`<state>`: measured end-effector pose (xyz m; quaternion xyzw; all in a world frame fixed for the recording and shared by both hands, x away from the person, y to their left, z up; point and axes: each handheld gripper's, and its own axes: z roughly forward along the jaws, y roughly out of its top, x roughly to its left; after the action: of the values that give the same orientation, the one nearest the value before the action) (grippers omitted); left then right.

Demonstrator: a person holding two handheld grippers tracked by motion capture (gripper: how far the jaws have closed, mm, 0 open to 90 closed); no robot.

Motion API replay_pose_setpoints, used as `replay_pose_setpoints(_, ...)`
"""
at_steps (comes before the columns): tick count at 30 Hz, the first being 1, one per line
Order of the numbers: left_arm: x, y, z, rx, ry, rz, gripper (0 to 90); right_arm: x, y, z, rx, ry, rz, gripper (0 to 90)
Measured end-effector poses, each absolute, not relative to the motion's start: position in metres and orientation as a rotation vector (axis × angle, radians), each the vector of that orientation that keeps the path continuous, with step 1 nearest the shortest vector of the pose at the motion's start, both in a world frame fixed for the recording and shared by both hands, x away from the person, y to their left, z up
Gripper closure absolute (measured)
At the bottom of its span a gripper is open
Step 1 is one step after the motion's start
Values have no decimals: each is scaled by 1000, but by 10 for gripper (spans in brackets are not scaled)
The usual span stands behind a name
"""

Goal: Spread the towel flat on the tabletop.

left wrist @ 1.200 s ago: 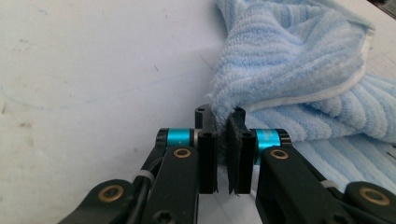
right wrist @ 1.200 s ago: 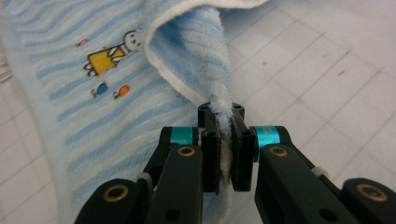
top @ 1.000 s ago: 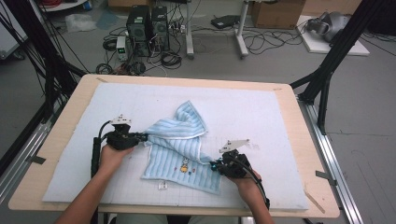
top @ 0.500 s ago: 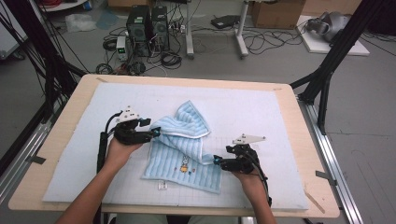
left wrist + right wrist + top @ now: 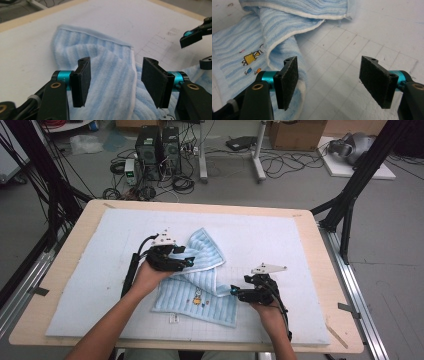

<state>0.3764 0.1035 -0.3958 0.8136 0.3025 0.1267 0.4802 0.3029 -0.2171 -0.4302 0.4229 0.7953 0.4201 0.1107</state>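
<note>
fold step, between grips: both your left gripper (image 5: 189,262) and right gripper (image 5: 234,292) stand with jaws wide, holding nothing, over the striped towel (image 5: 202,280). next, regrasp a hem and flatten the fold.

I can read no words or numbers anywhere. The blue striped towel (image 5: 242,42) carries a small embroidered motif (image 5: 251,59) in yellow and orange, a picture rather than lettering. A small white tag (image 5: 173,319) lies at the towel's near edge, with any print on it too small for me to read.
</note>
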Motion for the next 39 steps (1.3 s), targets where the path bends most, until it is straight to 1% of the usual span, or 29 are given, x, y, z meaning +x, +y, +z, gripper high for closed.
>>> replay_pose_setpoints(7,384,76,-416,2089,747,301,415,304,-218,-432,1246,2339,1232,308)
replay_pose_setpoints(10,385,69,-422,2127,744,329,463,304,-219,-432,1248,2340,1232,308)
replay_pose_setpoints(11,385,68,-423,2142,740,335,488,305,-218,-432,1248,2340,1232,308)
replay_pose_setpoints(12,386,67,-424,2156,736,340,534,305,-218,-432,1247,2342,1230,308)
replay_pose_setpoints(13,387,67,-426,2173,726,333,610,305,-218,-432,1248,2341,1230,309)
replay_pose_setpoints(14,387,68,-426,2186,721,322,717,305,-219,-432,1249,2343,1232,309)
replay_pose_setpoints(15,387,70,-426,2187,718,310,793,305,-219,-433,1254,2343,1232,309)
replay_pose_setpoints(17,388,75,-423,2143,727,279,824,305,-219,-433,1258,2343,1233,310)
replay_pose_setpoints(21,391,92,-410,1977,762,221,831,306,-217,-434,1259,2350,1228,311)
replay_pose_setpoints(23,393,103,-406,1912,796,213,830,306,-216,-434,1263,2352,1224,313)
replay_pose_setpoints(33,402,165,-399,1726,968,269,832,306,-216,-434,1272,2348,1222,318)
replay_pose_setpoints(39,396,205,-413,1648,1087,280,829,306,-215,-434,1268,2352,1224,332)
